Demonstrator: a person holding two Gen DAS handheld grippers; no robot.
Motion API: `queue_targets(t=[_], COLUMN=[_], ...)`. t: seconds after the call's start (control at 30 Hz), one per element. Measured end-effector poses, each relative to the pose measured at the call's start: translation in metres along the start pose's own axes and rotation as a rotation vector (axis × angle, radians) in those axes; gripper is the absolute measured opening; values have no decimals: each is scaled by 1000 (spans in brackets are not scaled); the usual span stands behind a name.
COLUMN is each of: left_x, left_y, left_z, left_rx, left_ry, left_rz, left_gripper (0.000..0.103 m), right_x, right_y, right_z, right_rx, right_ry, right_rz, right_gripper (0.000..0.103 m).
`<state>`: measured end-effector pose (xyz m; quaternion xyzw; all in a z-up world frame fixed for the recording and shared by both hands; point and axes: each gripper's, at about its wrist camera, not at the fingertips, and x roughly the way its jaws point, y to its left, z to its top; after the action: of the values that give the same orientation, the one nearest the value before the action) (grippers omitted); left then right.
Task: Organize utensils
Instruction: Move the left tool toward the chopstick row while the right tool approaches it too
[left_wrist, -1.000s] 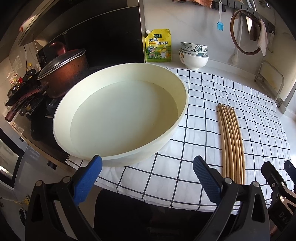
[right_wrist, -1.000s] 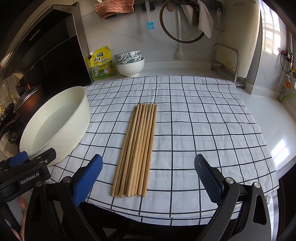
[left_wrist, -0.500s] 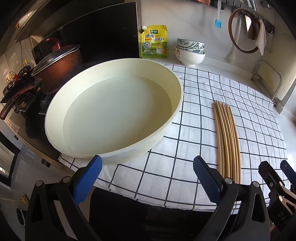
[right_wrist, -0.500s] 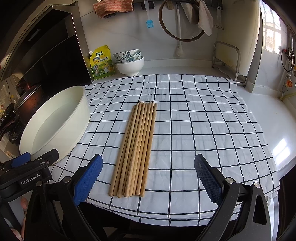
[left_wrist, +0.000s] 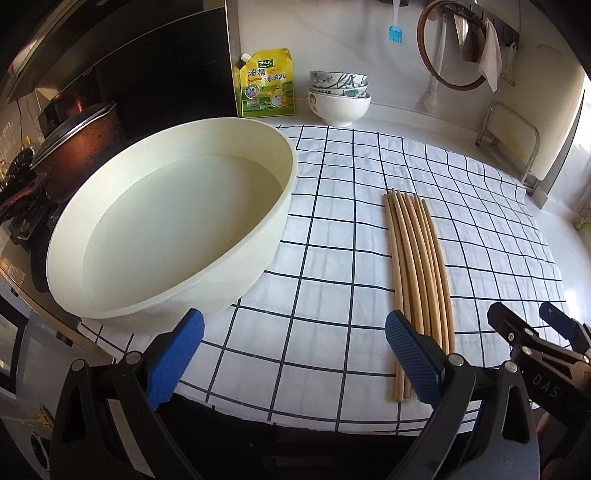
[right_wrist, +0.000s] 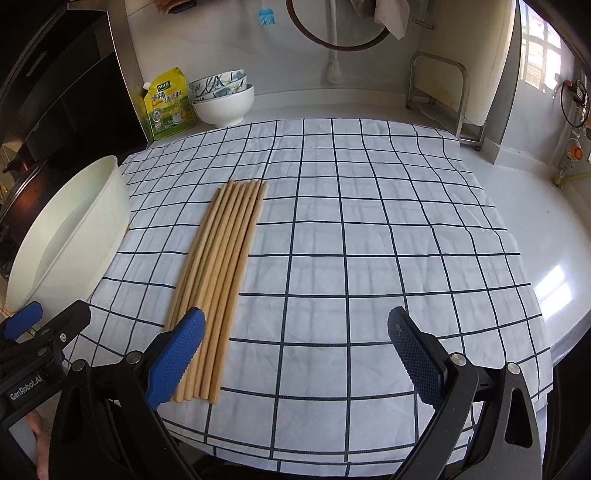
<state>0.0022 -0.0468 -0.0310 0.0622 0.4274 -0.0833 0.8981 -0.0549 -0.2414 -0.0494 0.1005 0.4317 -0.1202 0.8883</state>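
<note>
From the left wrist view, the left gripper (left_wrist: 293, 350) hangs low over the near edge of the checked cloth (left_wrist: 332, 258), its blue-padded jaws spread wide with nothing between them. It sits between the cream basin (left_wrist: 173, 229) on its left and the chopsticks (left_wrist: 417, 269) on its right, a position that would let it reach either one. The basin holds shallow water and rests partly on the cloth, partly on the counter edge beside the lidded pot (left_wrist: 70, 155); it was probably set there for rinsing. The chopsticks lie side by side in a tight, flat row with their ends roughly level, which suggests they have already been grouped. A yellow seasoning pouch (left_wrist: 267, 88) and stacked bowls (left_wrist: 339, 98) stand well back against the wall, out of the working area. The right gripper (left_wrist: 532, 332) shows at the lower right corner. From the right wrist view, the right gripper (right_wrist: 295, 350) is likewise wide open and empty, hovering over the front of the cloth (right_wrist: 369, 221). Its left pad overlaps the near ends of the chopsticks (right_wrist: 221, 266), though whether it touches them cannot be told. That alignment looks suited to closing on the bundle's ends. The basin (right_wrist: 74, 236) stands just to the left, and the left gripper's body shows at the lower left edge.
</note>
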Motion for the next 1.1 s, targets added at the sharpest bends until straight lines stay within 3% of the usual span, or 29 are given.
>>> queue_targets(t=[0.2,0.53,0.73,1.1], left_x=[9,23,32,40], left_y=[-13,-2,-3,-26], left_z=[3,8,6,6], left_rx=[78,12,-19,22], left_ry=[-1,43,90,105], left_rz=[42,19,-32,-20], left_gripper=[97,97,97,97], right_x=[26,48,50,45], right_y=[5,17,14,-11], right_z=[6,8,8,8], right_rx=[-46,-89,-94,-73], right_ry=[46,97,120,98], right_rz=[-8,-41,-54,-85], right_gripper=[95,95,95,95])
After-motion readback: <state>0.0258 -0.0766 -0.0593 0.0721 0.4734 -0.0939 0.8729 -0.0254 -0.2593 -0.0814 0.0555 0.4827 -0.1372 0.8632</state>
